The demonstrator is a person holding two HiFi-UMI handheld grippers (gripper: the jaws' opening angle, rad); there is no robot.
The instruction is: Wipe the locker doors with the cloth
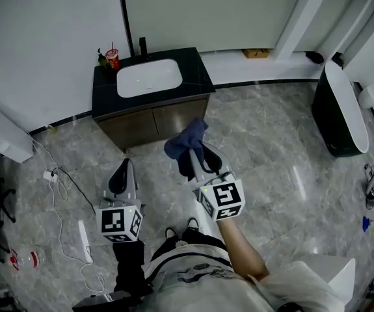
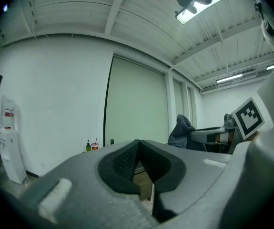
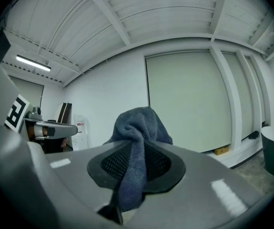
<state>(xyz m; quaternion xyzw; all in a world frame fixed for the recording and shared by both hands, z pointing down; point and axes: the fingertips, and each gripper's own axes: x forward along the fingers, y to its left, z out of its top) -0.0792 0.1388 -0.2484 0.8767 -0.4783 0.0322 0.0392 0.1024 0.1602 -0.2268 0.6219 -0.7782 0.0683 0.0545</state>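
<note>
The dark blue terry cloth (image 1: 185,140) is pinched in the right tool (image 1: 196,158), whose ribbed pads are closed on a fold of it. In the right gripper view most of it bunches up above the tips and a tail hangs down between the pads. The left tool (image 1: 123,174) is pressed together with nothing in it, and only brown wood shows through the slit low between its pads. The surfaces to be wiped are, as I judge it, the brown wooden cabinet doors (image 1: 154,123) under the black tabletop (image 1: 200,77) with its white basin (image 1: 149,78), standing on the grey marbled floor (image 1: 271,148) against the white wall. They lie ahead of the cloth and a little to its left. In the head view the cloth's top shows right at the cabinet's lower right front corner, but the steep angle makes it hard to say whether any gap remains, and the right gripper view shows wall, not the doors. The right tool is the nearer one, and its long axis points at that right front corner. The doors run left to right across that axis, so the coming move probably needs the cloth brought lower, forward and leftward onto the right door's face. The left tool faces the left door.
</note>
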